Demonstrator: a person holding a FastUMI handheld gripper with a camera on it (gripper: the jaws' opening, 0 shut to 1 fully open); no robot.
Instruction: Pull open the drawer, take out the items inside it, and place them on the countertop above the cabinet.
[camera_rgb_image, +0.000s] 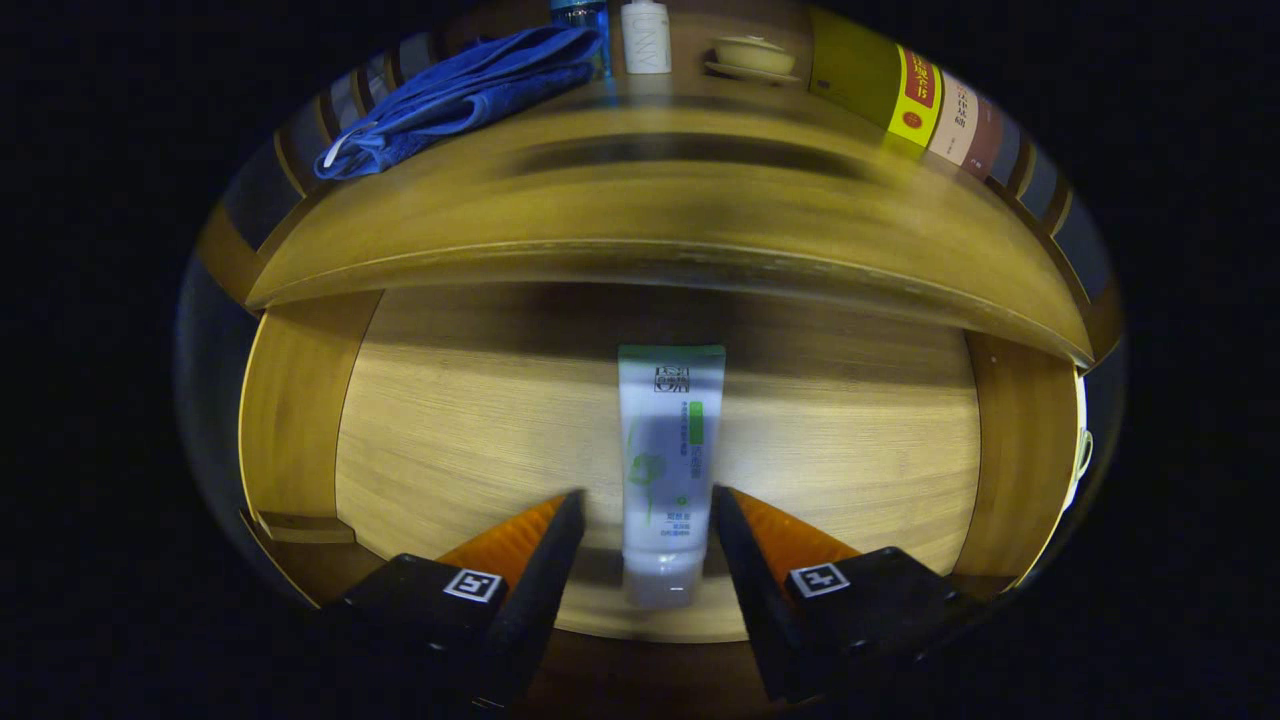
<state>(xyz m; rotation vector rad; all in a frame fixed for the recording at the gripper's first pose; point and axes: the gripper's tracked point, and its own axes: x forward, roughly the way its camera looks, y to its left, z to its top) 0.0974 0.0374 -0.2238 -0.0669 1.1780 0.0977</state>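
Note:
The wooden drawer (470, 420) stands pulled open below me, its pale floor showing. A white tube with green print (665, 470) lies lengthwise on that floor, cap end toward me. My gripper (648, 500) hangs over it, open, with one finger on each side of the tube's lower half; a narrow gap remains on the left side and the right finger sits close against the tube. The cabinet's countertop (660, 200) stretches across above the drawer.
On the countertop lie a crumpled blue cloth (465, 95) at the left, a white bottle (646, 38), a small lidded bowl on a saucer (752, 58), and several upright books (920, 105) at the right. The drawer's side walls (300, 400) flank the floor.

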